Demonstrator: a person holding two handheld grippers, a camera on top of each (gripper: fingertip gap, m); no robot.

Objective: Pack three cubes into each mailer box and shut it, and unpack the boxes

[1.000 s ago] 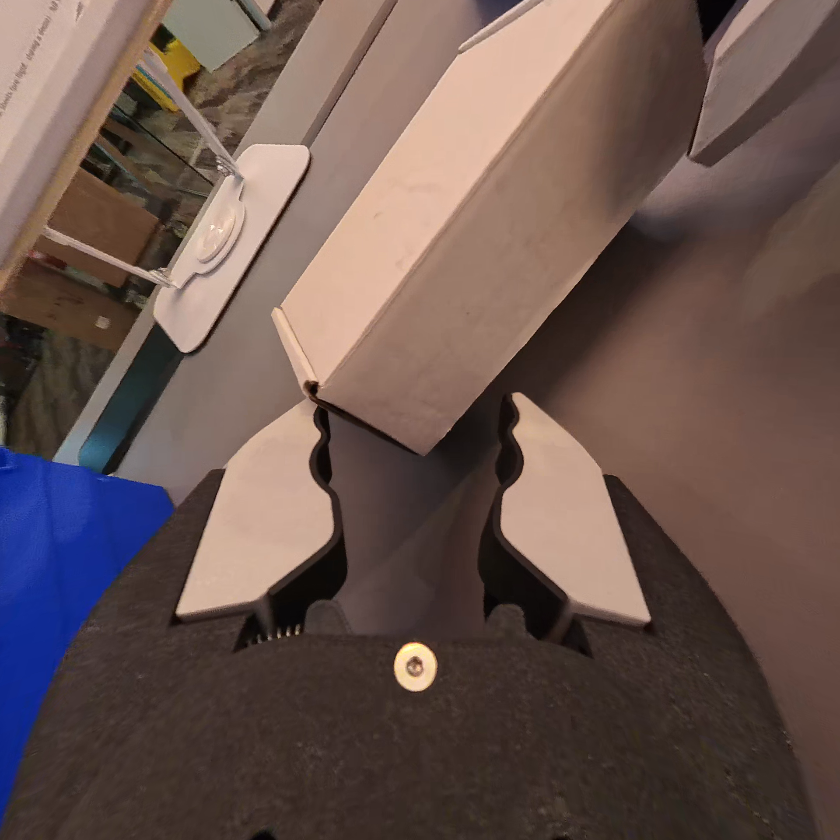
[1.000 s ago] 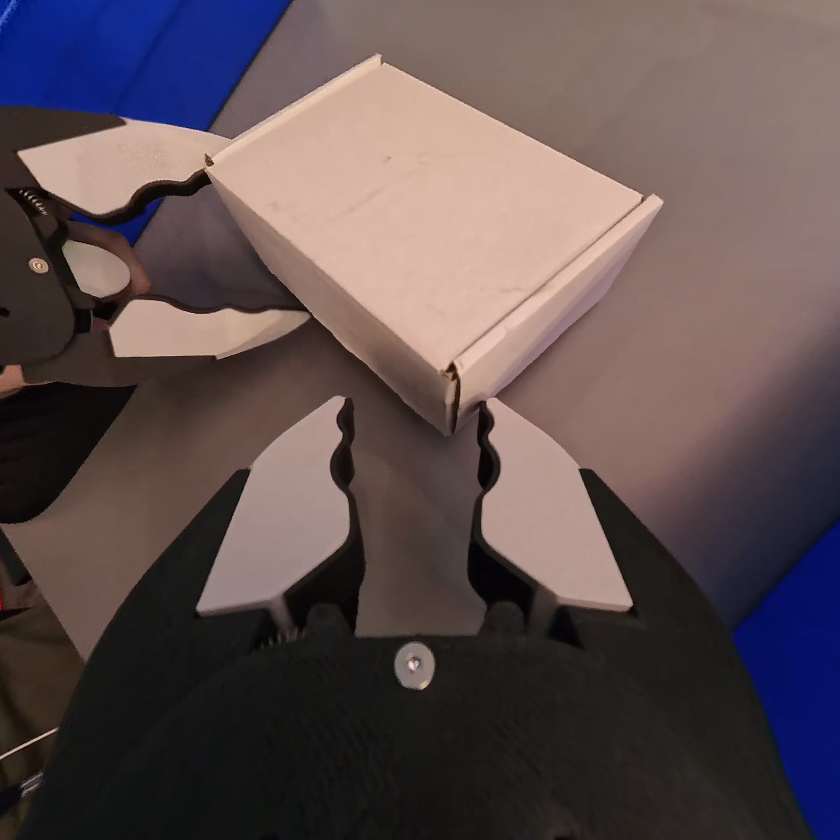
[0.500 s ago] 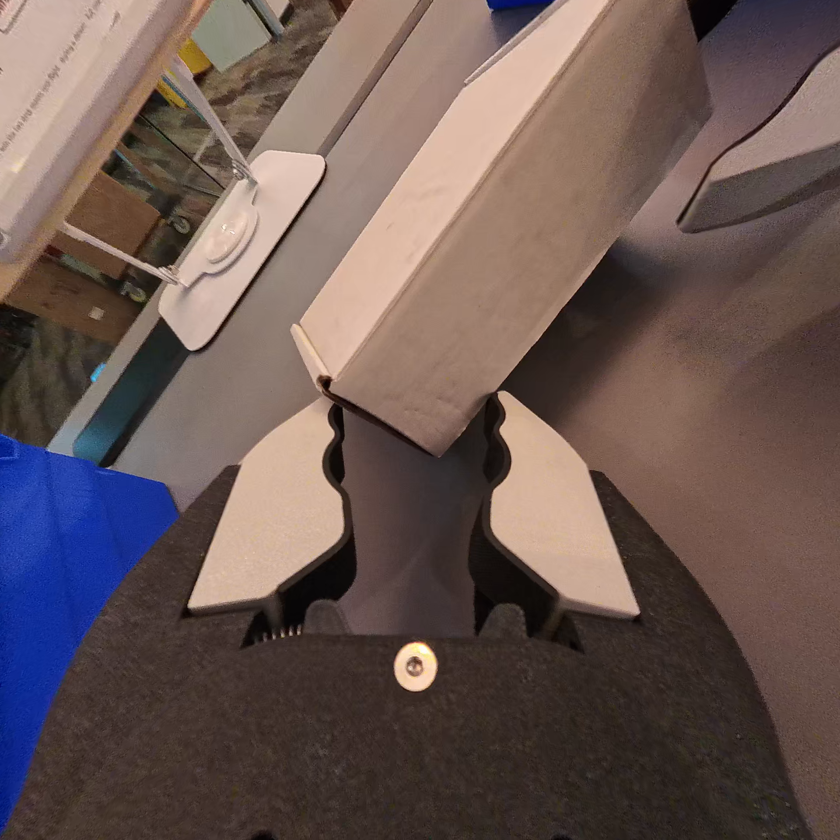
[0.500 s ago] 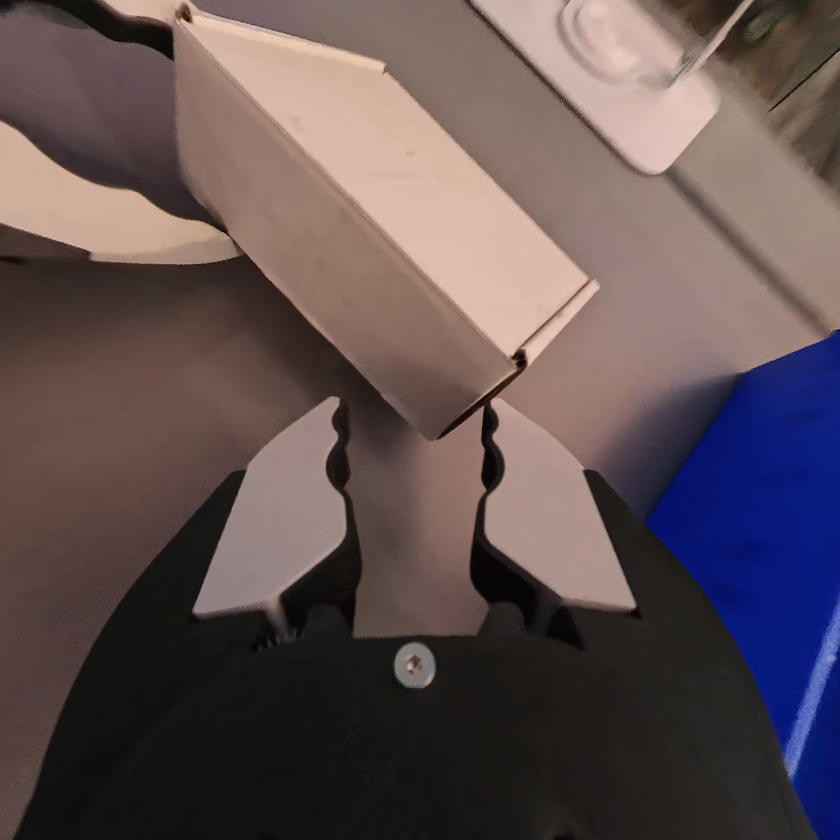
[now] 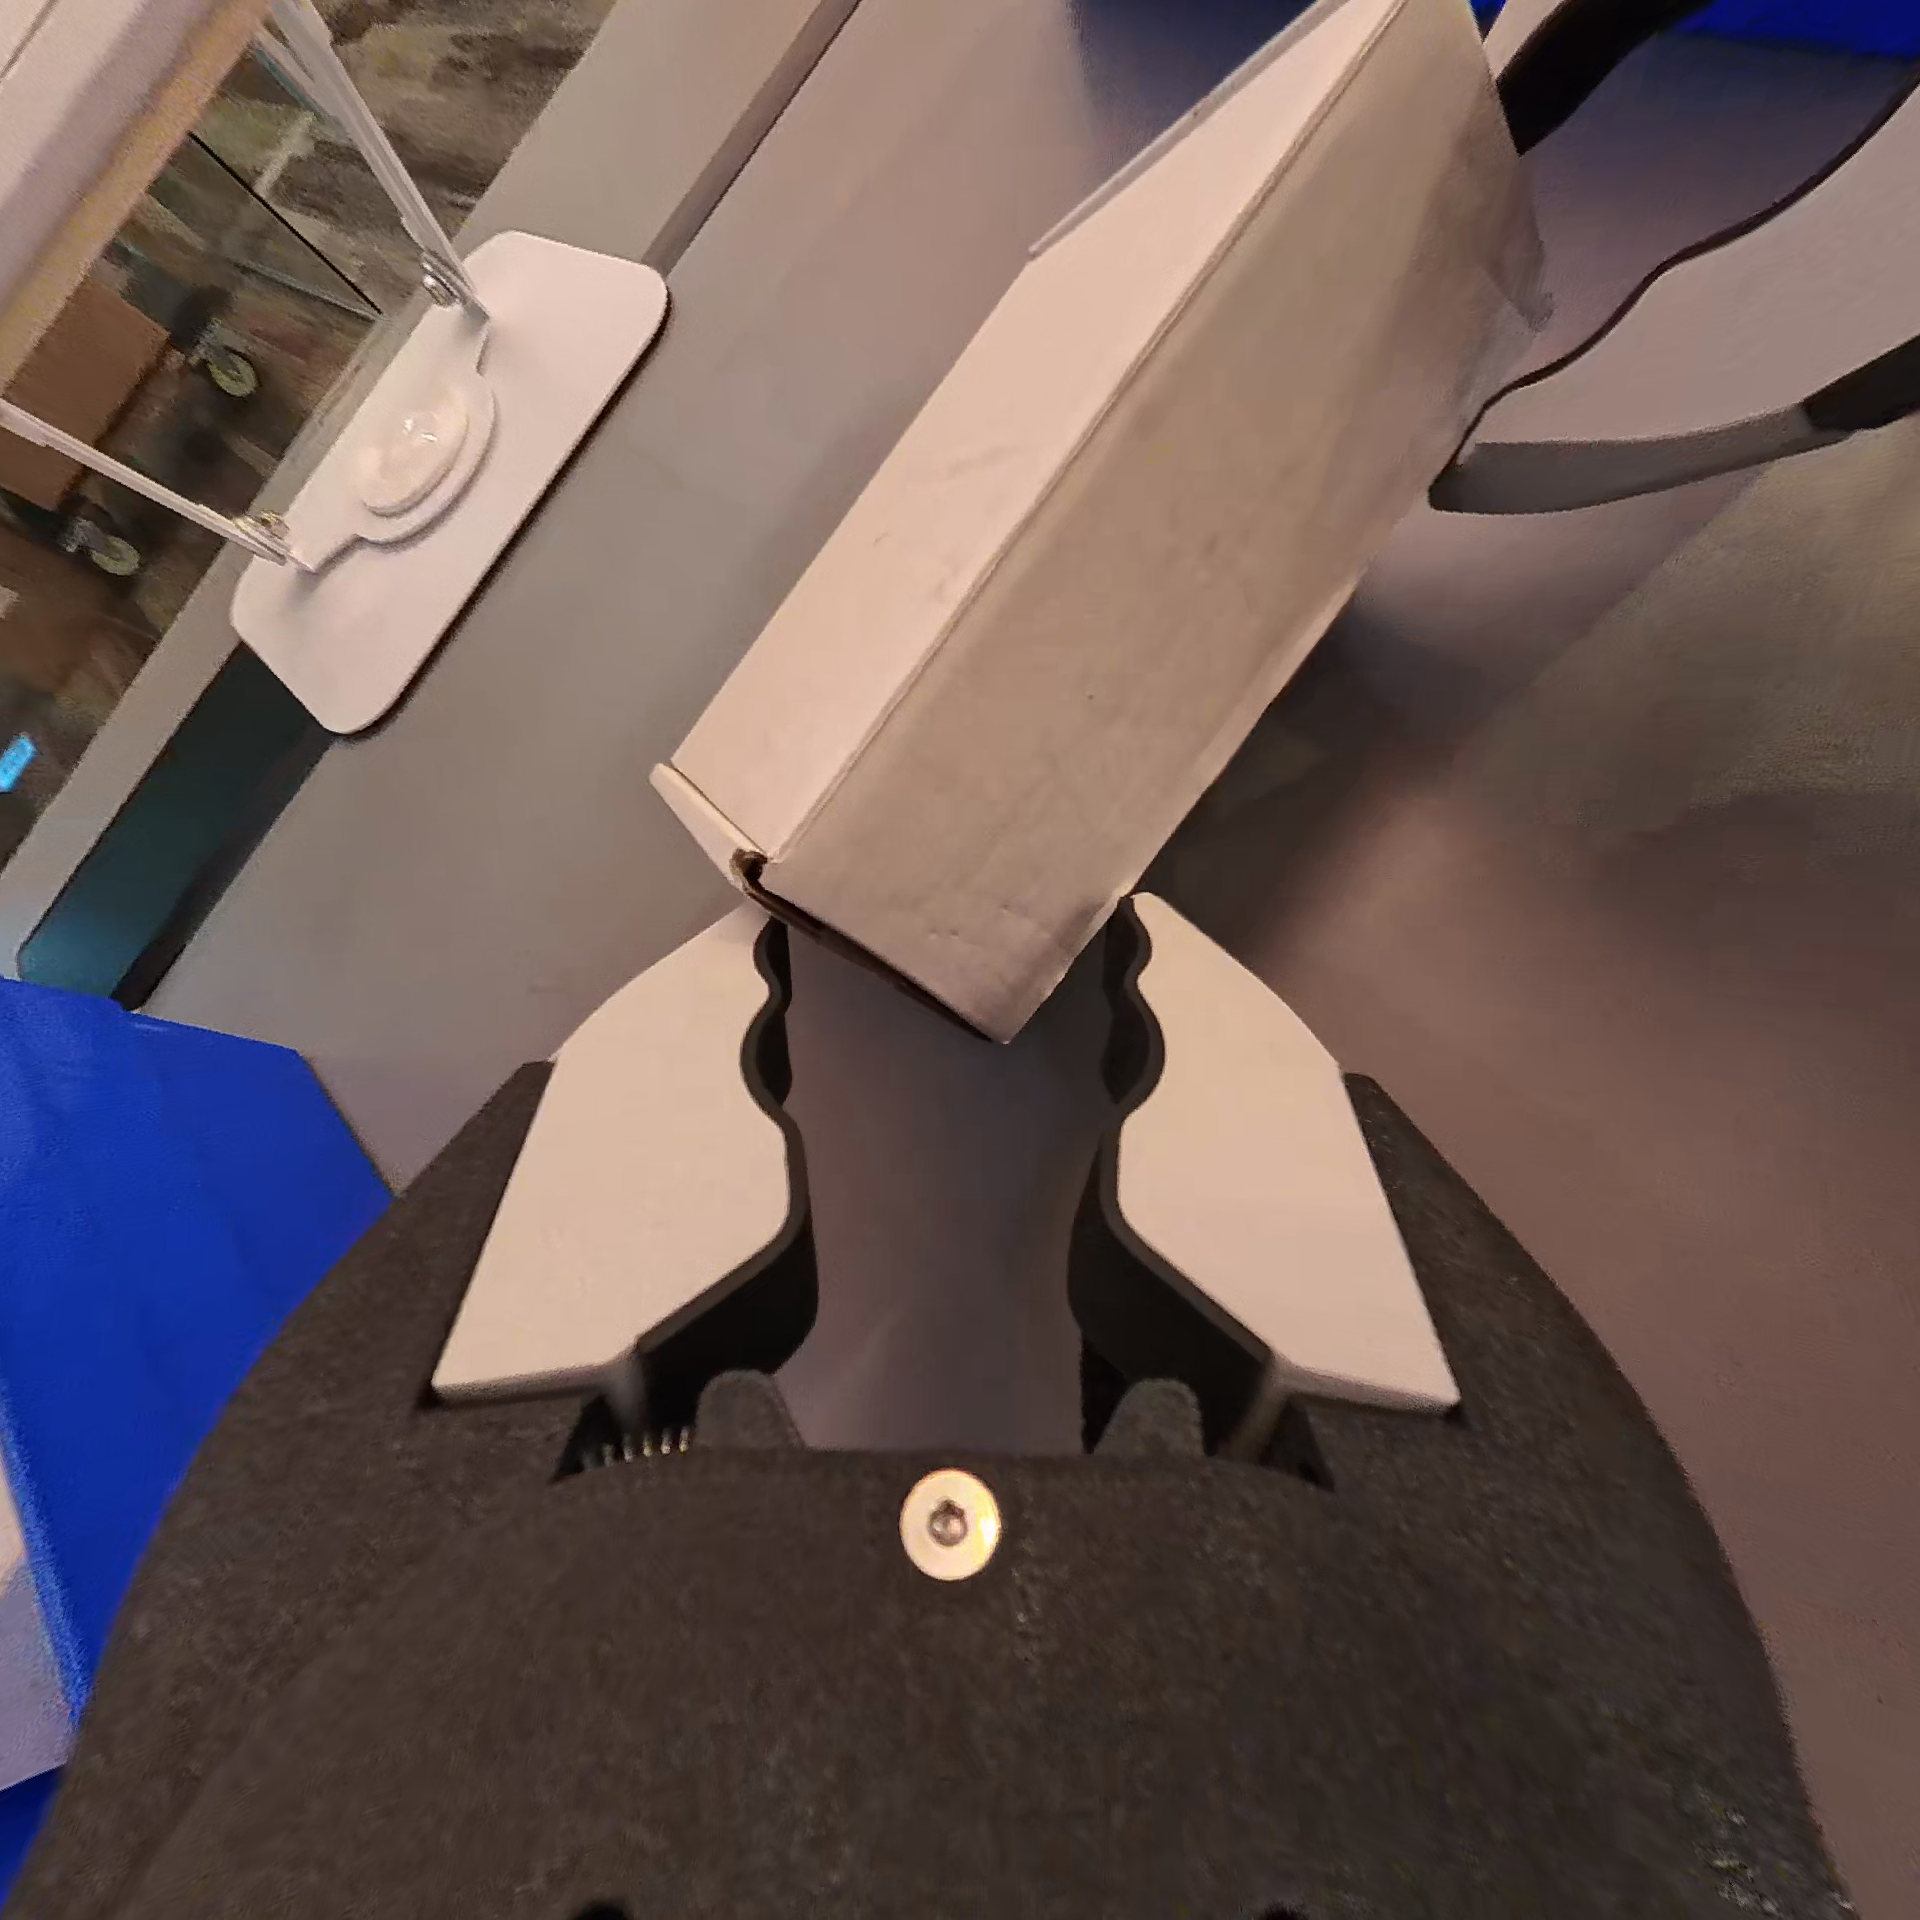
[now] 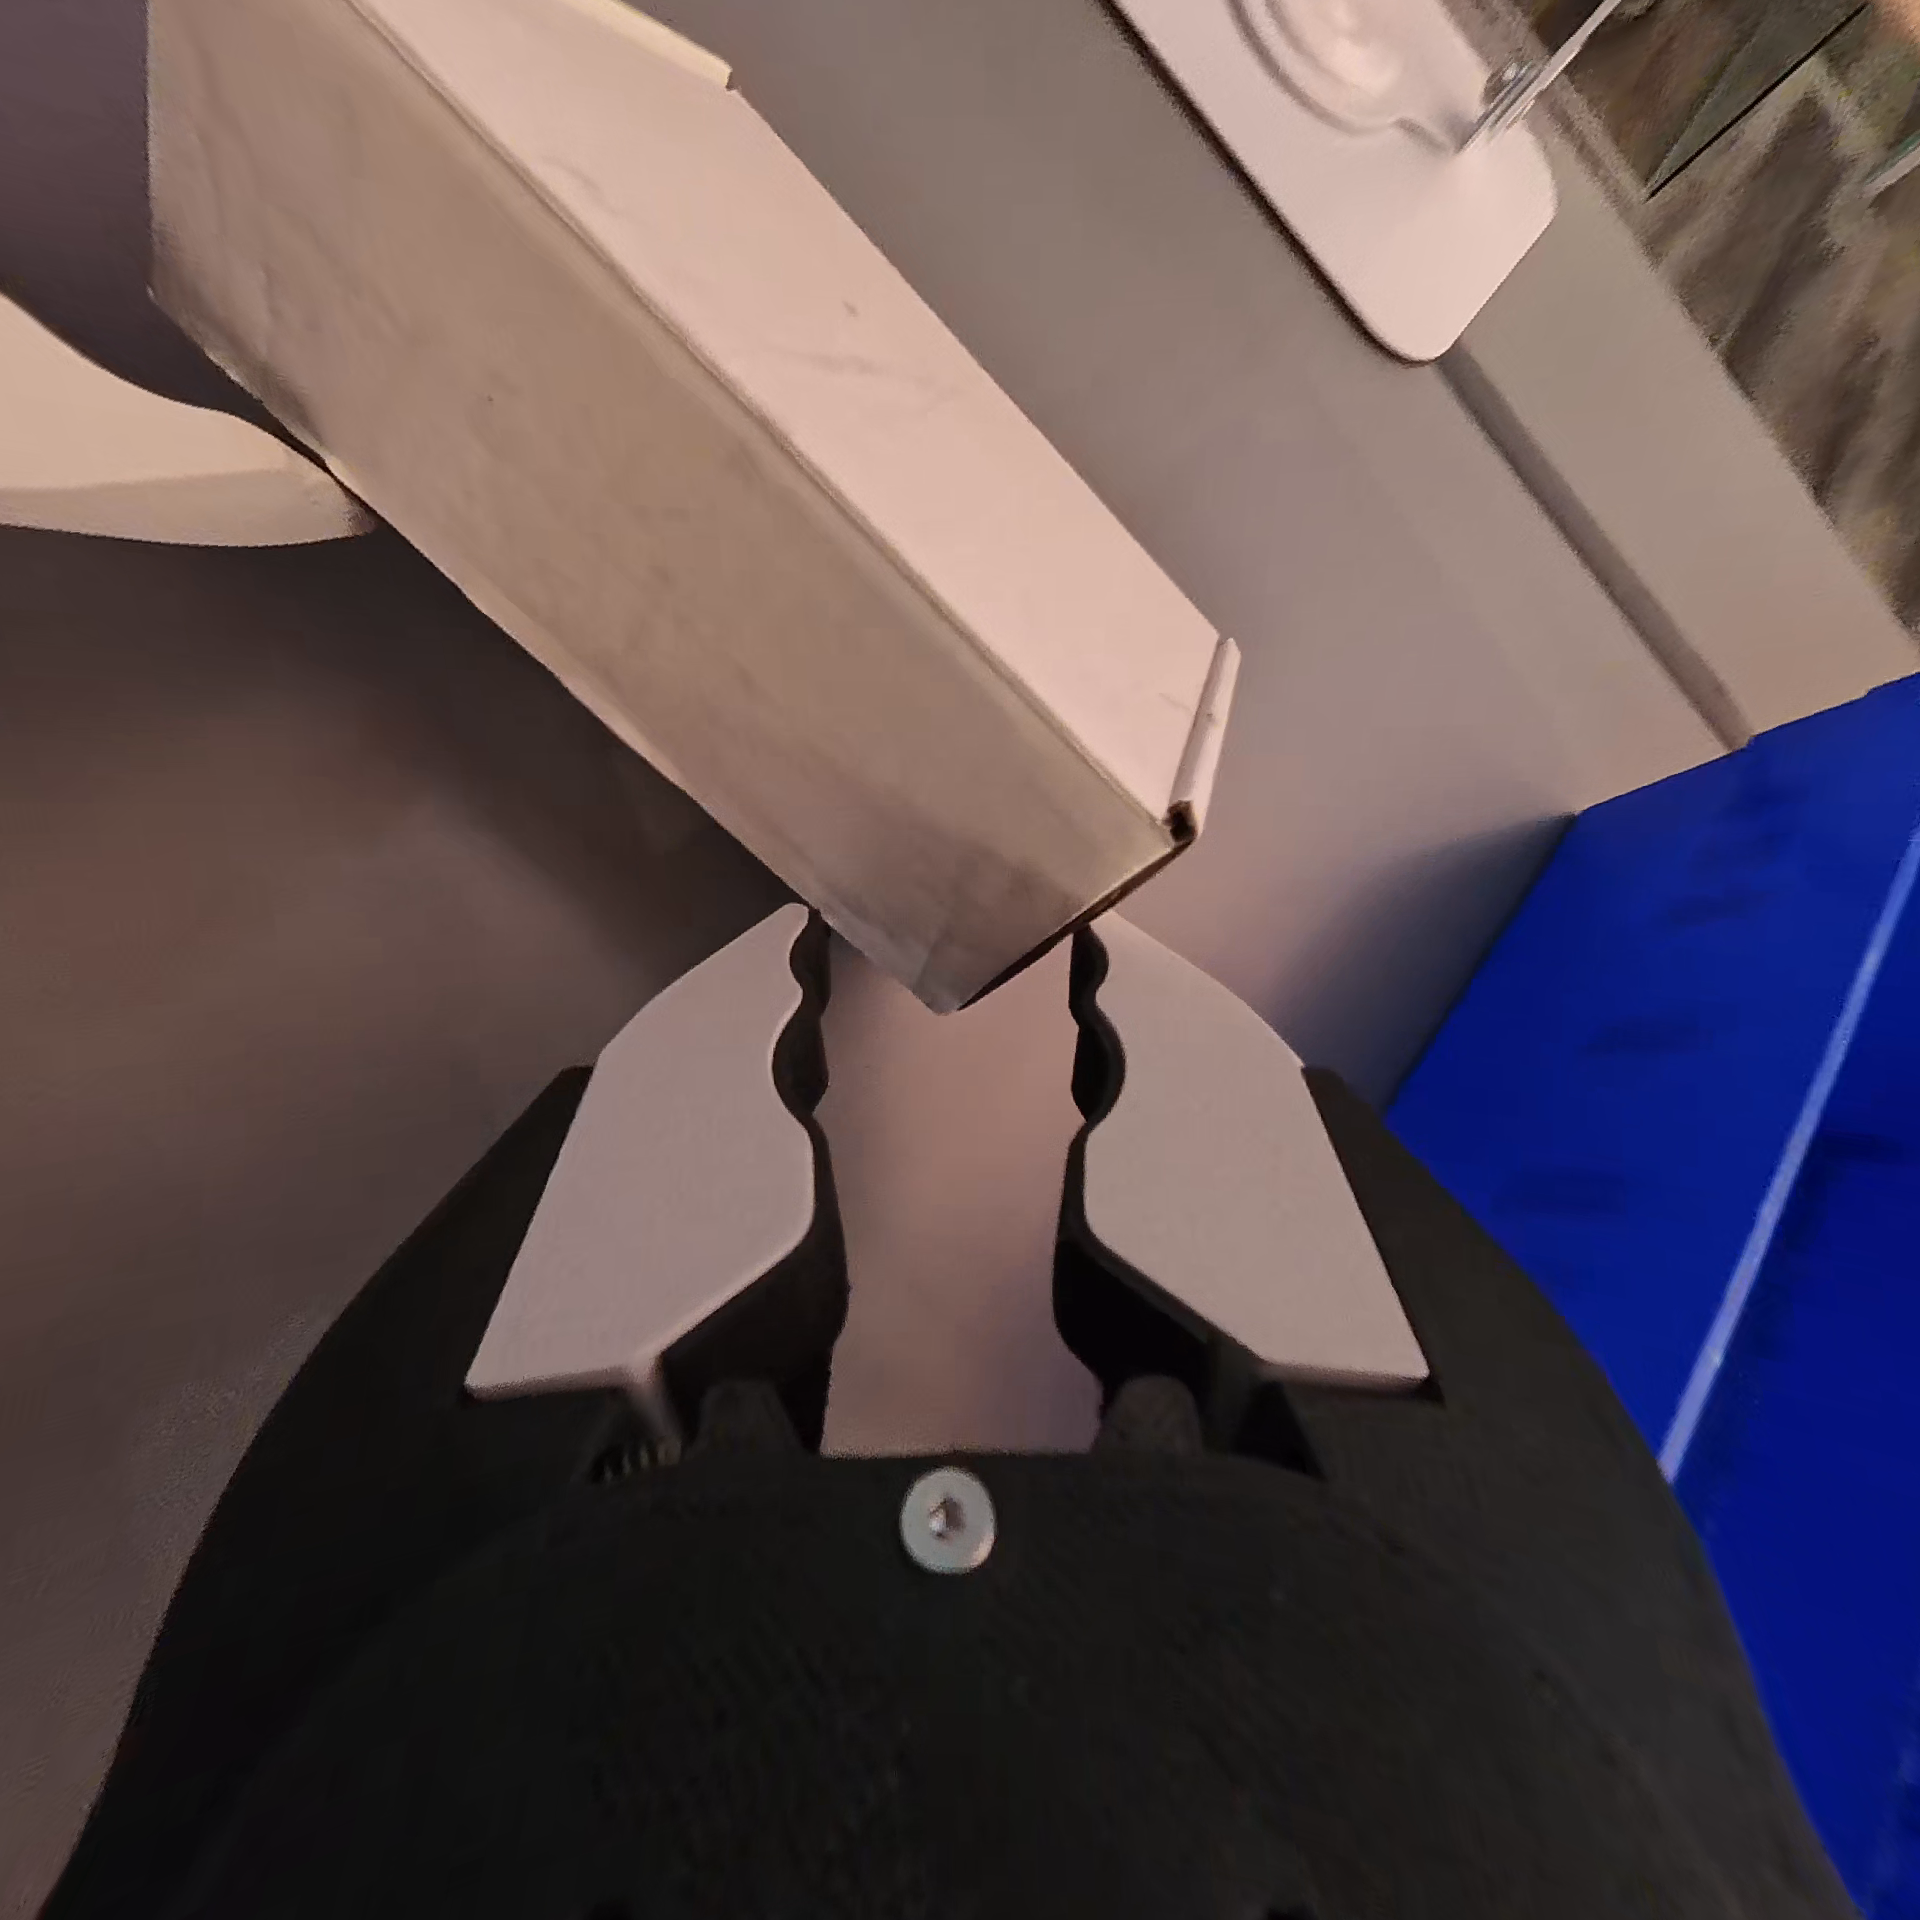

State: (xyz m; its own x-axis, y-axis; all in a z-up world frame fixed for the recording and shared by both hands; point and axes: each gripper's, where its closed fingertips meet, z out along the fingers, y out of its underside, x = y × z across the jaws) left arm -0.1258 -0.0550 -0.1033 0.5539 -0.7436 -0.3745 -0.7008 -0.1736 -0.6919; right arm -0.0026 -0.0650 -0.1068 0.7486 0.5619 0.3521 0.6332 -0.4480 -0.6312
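Observation:
A shut white mailer box [image 5: 1091,499] is tipped up off the grey table [image 5: 1558,987], held at two opposite corners. My left gripper [image 5: 945,920] is shut on the box's near corner, one fingertip on each side of it. My right gripper [image 6: 945,925] is shut on the opposite corner of the same box [image 6: 623,468]. The right gripper's pale finger [image 5: 1714,395] shows behind the box in the left wrist view. A left finger [image 6: 125,488] shows at the far corner in the right wrist view. No cubes are visible; the box's inside is hidden.
A white stand base with clear posts [image 5: 447,457] stands near the table's far edge, and also shows in the right wrist view [image 6: 1351,156]. A blue bin [image 5: 135,1247] sits beside my left gripper. Another blue bin [image 6: 1662,1091] sits right of my right gripper.
Both grippers closed in on the box's opposite corners. The box went from lying flat on the table to tipped up on edge. The right wrist view swung round toward the stand.

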